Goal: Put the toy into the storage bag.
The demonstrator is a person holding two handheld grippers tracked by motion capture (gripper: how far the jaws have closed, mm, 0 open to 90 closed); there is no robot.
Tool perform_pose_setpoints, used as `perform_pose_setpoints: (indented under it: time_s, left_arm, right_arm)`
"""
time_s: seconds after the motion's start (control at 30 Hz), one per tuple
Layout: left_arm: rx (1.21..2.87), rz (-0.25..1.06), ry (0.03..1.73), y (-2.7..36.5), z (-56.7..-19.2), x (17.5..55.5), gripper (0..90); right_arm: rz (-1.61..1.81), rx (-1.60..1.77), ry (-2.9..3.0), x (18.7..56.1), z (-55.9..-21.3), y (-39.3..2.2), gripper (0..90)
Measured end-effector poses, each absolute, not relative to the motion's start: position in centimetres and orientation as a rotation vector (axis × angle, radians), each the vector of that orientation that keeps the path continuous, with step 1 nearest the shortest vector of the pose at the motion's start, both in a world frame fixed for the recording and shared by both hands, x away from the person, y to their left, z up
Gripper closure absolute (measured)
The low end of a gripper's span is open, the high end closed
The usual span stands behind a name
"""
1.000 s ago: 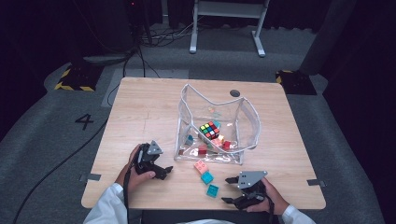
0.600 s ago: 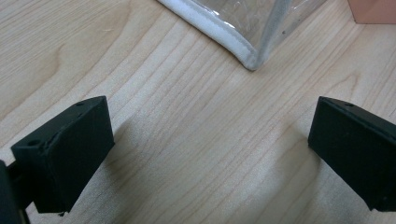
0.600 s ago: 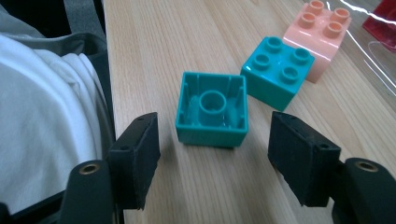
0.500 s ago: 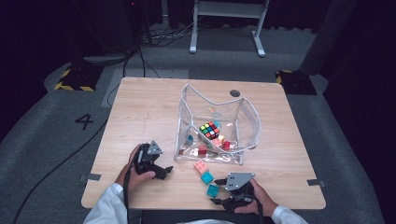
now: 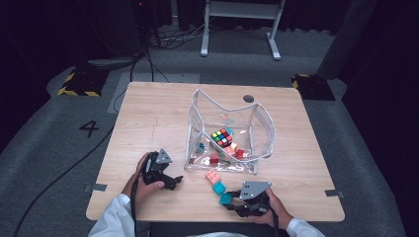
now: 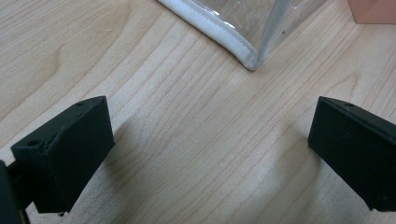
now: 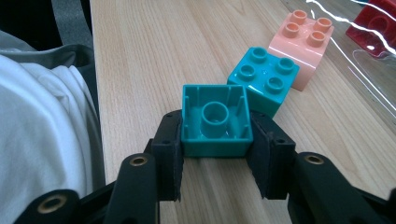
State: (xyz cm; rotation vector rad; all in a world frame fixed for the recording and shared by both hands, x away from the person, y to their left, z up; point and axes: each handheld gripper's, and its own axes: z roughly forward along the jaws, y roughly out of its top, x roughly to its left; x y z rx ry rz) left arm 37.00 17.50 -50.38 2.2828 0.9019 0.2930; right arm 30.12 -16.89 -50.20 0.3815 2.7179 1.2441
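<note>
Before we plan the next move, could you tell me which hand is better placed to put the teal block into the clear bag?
Right: its tool already grips the teal block.

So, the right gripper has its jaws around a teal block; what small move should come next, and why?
Probably lift it a little. The right gripper has just been closing, and its jaws now press both sides of the upturned teal block, which still looks to rest on the table. A short lift would test the grip before carrying it toward the clear bag, where other blocks already lie.
</note>
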Motion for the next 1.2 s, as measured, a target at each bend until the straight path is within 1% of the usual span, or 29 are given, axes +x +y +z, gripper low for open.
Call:
perform_pose_setpoints:
  time_s: [0.4,0.73,0.93,1.2]
  left_arm:
    - [2.282,0.293,0.902,17.5,-50.4,37.0,0.2]
    - [2.282,0.293,0.903,17.5,-50.4,37.0,0.2]
    - [2.282,0.294,0.903,17.5,-50.4,37.0,0.2]
    - [2.281,0.293,0.902,17.5,-50.4,37.0,0.2]
  right_arm:
    - [1.247,0.383,2.693,30.7,-50.0,-20.0,59.4]
    - [1.203,0.468,2.634,31.9,-49.5,-24.3,59.4]
    - [1.221,0.538,2.548,32.7,-48.3,-27.1,59.4]
    - [1.196,0.72,2.439,34.0,-46.9,-31.2,59.5]
